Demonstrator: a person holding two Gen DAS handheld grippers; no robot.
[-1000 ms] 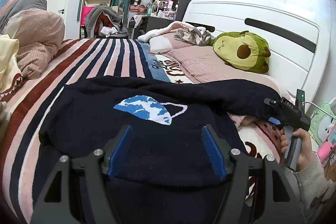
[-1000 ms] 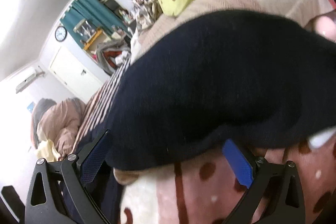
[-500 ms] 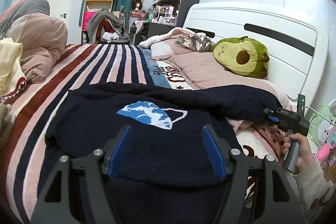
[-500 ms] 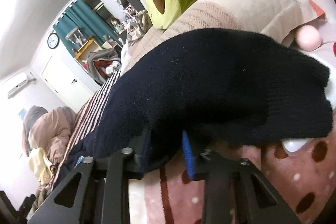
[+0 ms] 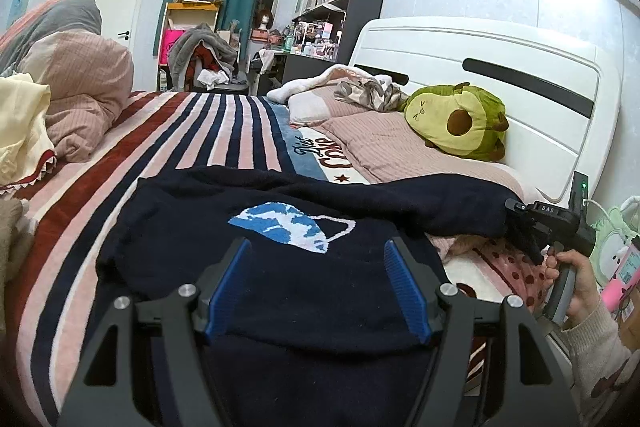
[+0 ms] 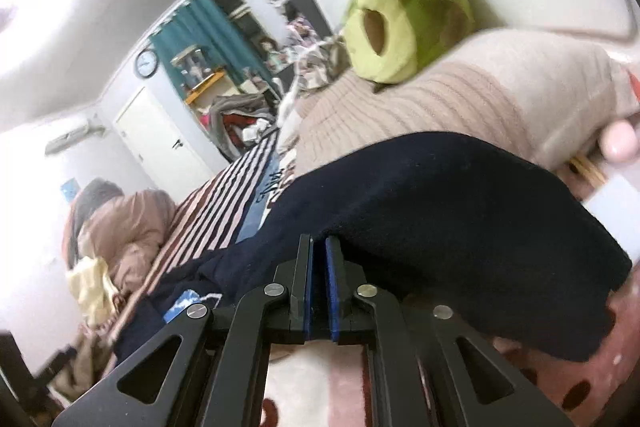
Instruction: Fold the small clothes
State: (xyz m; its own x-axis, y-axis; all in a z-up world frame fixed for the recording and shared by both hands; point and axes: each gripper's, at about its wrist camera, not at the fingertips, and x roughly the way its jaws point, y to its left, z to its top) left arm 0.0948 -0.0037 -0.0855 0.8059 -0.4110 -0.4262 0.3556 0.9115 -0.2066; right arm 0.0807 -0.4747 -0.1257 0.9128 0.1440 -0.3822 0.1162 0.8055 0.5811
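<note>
A navy knit sweater (image 5: 280, 267) with a blue and white planet motif (image 5: 288, 225) lies flat on the striped bed. Its right sleeve (image 5: 432, 201) stretches toward the headboard side. My left gripper (image 5: 318, 285) is open and hovers over the sweater's lower body, touching nothing. My right gripper (image 6: 319, 247) is shut on the sleeve (image 6: 460, 195) near its cuff and holds it off the bedding. The right gripper also shows in the left wrist view (image 5: 532, 227) at the sleeve's end, held by a hand.
A green avocado plush (image 5: 456, 123) rests on pink pillows (image 5: 384, 143) by the white headboard (image 5: 500, 67). A bunched pink duvet (image 5: 80, 99) and cream cloth (image 5: 20, 131) lie at the left. The striped blanket (image 5: 192, 131) stretches beyond the sweater.
My right gripper has closed on the sleeve, from wide open a second ago, and lifted it a little. My left gripper has stayed open over the sweater.
</note>
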